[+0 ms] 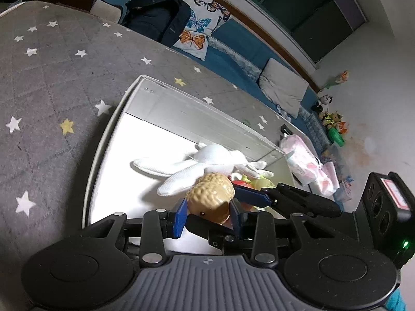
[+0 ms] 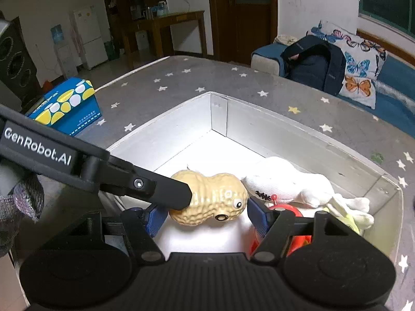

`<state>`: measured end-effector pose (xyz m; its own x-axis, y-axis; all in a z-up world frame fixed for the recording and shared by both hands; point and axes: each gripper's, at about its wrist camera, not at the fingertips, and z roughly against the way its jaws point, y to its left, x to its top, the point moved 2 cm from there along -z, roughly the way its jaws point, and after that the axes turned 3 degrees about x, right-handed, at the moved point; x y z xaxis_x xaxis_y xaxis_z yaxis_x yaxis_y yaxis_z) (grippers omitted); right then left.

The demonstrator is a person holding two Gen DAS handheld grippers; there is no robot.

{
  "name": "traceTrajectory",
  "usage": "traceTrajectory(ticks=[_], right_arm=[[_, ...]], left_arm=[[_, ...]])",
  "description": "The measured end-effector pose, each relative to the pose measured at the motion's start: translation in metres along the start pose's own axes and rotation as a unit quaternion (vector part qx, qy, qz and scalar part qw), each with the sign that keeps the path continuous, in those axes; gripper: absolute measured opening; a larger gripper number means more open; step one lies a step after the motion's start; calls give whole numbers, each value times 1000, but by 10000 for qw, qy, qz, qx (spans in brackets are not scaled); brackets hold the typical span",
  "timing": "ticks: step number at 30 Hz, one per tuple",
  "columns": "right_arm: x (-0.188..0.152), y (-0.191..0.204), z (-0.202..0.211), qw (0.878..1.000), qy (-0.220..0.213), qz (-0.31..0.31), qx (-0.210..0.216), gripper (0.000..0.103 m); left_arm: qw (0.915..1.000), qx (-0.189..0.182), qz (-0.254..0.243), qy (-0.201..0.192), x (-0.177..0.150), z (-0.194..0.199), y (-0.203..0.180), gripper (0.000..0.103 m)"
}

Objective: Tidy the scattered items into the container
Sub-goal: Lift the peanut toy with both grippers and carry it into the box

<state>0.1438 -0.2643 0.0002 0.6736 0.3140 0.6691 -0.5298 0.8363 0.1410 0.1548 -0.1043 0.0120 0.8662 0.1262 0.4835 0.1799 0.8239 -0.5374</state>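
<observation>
A tan peanut toy (image 1: 211,194) with googly eyes sits between the blue pads of my left gripper (image 1: 207,213), which is shut on it, over the white box (image 1: 103,140). In the right wrist view the peanut (image 2: 207,197) lies between my open right gripper's (image 2: 206,216) blue pads, which do not touch it, and the left gripper's black finger (image 2: 160,189) presses its side. A white plush bunny (image 2: 285,181) lies in the box (image 2: 259,119), also shown in the left wrist view (image 1: 207,160). A red toy (image 2: 282,207) and a yellow-green item (image 2: 347,220) lie beside it.
The box rests on a grey star-patterned mat (image 2: 181,77). A blue and yellow tissue box (image 2: 67,103) stands at the mat's left. A pink packet (image 1: 303,160) lies past the box. A dark backpack (image 2: 316,64) and butterfly pillow (image 2: 360,64) sit on the blue sofa behind.
</observation>
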Motion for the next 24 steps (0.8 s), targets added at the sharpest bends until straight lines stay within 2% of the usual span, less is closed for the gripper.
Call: traceTrajectory(ticks=[10,24], right_arm=[[8,-9,-22,9990,310,-290,113,68],[19,-5,-39,9965,703,-430,-101,69]], left_arm=[[9997,254,48,39,7,-13,7,38],[9983,566,-101,-23,10,-19,3,37]])
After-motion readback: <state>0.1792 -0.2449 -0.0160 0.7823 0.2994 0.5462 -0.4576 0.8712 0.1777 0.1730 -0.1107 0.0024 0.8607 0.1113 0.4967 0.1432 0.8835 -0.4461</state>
